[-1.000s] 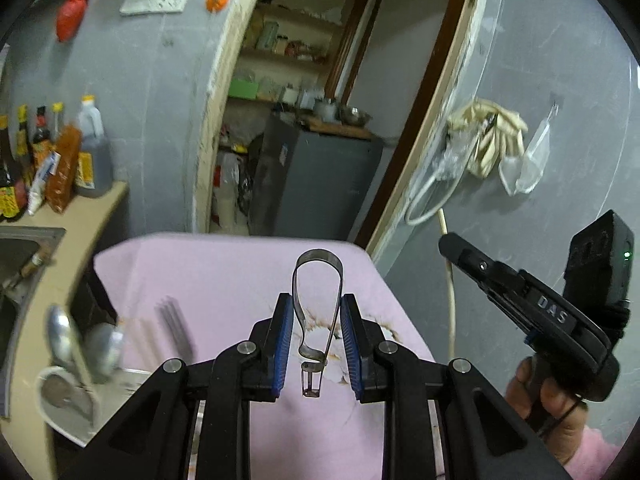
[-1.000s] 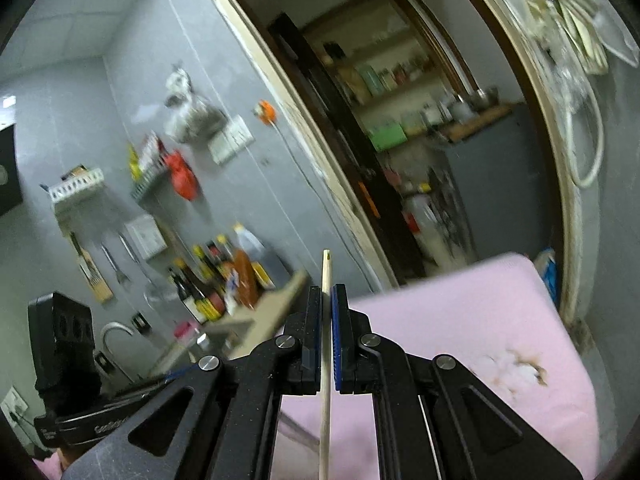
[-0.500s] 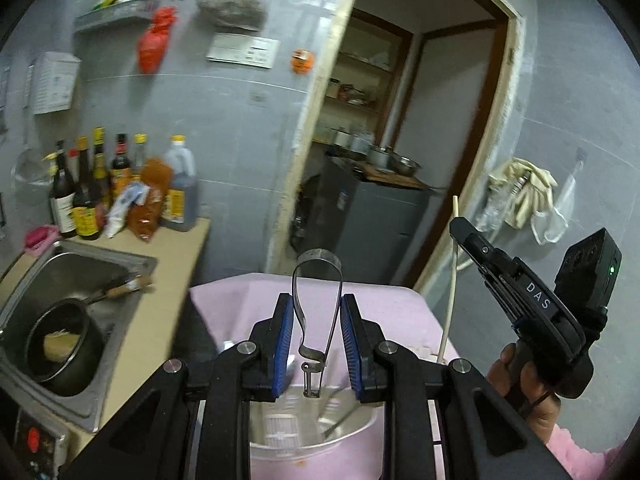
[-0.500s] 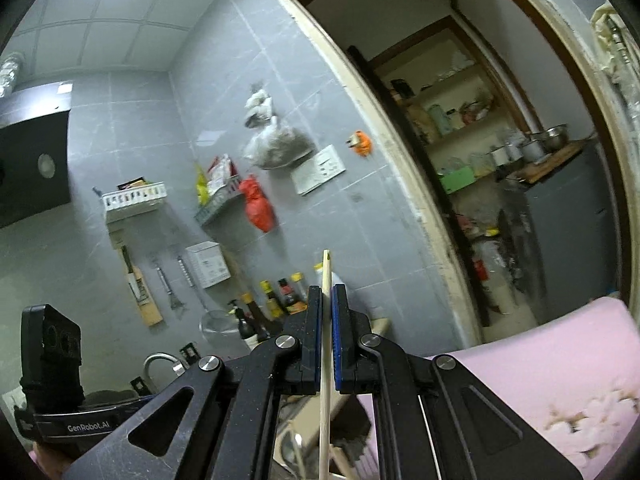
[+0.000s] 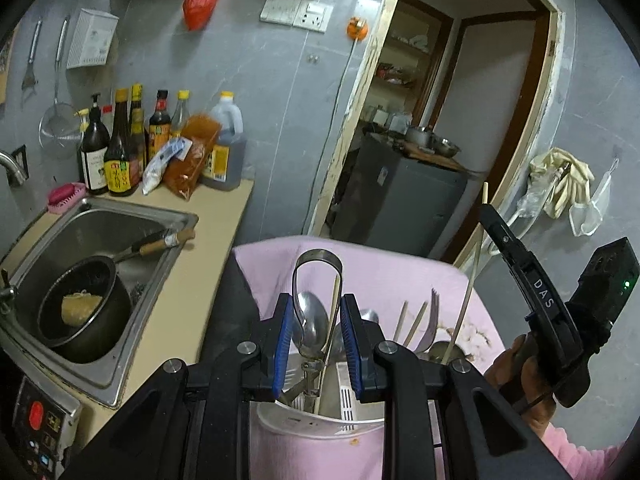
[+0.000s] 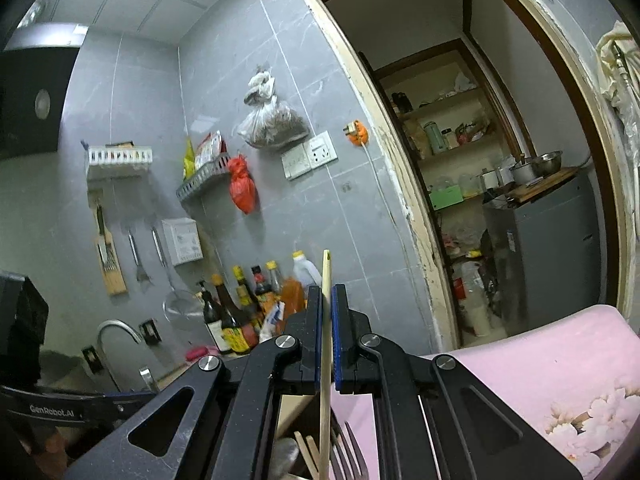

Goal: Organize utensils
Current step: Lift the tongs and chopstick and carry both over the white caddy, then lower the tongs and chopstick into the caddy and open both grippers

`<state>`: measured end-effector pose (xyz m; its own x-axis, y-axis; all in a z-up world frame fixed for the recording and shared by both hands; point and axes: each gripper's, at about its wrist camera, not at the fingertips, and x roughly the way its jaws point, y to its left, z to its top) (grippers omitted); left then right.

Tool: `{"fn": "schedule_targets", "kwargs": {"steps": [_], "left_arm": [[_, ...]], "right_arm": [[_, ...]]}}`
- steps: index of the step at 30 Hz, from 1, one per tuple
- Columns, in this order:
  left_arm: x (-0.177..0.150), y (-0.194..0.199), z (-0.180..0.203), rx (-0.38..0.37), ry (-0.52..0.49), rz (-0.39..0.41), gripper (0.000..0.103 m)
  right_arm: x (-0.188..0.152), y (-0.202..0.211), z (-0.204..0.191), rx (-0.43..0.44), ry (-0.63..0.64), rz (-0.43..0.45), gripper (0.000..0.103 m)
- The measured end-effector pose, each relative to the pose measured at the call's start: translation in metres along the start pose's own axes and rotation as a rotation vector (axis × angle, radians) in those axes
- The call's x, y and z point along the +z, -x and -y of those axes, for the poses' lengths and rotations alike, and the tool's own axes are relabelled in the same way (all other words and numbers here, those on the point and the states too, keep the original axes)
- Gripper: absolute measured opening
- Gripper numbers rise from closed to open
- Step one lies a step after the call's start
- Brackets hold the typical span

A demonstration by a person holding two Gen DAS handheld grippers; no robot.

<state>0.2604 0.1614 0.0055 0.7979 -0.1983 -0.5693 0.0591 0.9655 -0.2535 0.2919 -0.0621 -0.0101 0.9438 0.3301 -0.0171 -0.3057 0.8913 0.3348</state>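
My left gripper (image 5: 316, 316) is shut on a metal tong (image 5: 318, 258), its looped end pointing up, held over a white utensil holder (image 5: 320, 420) on a pink cloth (image 5: 396, 276). The holder holds spoons (image 5: 310, 320), a fork (image 5: 434, 312) and chopsticks (image 5: 416, 320). My right gripper (image 6: 327, 308) is shut on a single wooden chopstick (image 6: 326, 280), upright, its lower end down among the utensils (image 6: 332, 452). In the left wrist view the right gripper (image 5: 532, 292) stands to the right with that chopstick (image 5: 474, 268).
A steel sink (image 5: 120, 216) at left holds a black pot (image 5: 80, 312). Sauce bottles (image 5: 120, 148) line the counter by the tiled wall. An open doorway (image 5: 440, 120) with a grey cabinet (image 5: 400, 196) is behind the table. A control panel (image 5: 40, 428) is at lower left.
Both grippers have tilted and moved over the white holder, which has come into view under the left one. The tong and the chopstick stay gripped; the chopstick's lower end now sits among the utensils.
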Motion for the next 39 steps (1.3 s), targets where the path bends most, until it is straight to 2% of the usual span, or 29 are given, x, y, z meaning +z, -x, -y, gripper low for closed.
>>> {"fn": "schedule_targets", "kwargs": {"steps": [10,17,32,35,39], "left_arm": [[-0.021,-0.022,0.001,0.006,-0.005,-0.024,0.023],[-0.032,-0.032,0.002,0.002,-0.023,-0.050,0.023],[-0.040,-0.040,0.008,-0.045,-0.003,-0.117,0.023],[-0.040,-0.039,0.011,-0.047,-0.013,-0.126,0.024],[-0.040,-0.033,0.013,-0.049,-0.010,-0.110,0.030]], "right_arm": [[-0.023,0.004,-0.009,-0.024,0.074,-0.002,0.004],[-0.035,0.009,-0.014,-0.032,0.113,-0.038,0.004],[-0.026,0.028,-0.013,-0.041,0.125,-0.126,0.005],[-0.027,0.030,-0.013,-0.042,0.128,-0.163,0.007],[-0.024,0.038,-0.012,-0.055,0.112,-0.179,0.017]]}}
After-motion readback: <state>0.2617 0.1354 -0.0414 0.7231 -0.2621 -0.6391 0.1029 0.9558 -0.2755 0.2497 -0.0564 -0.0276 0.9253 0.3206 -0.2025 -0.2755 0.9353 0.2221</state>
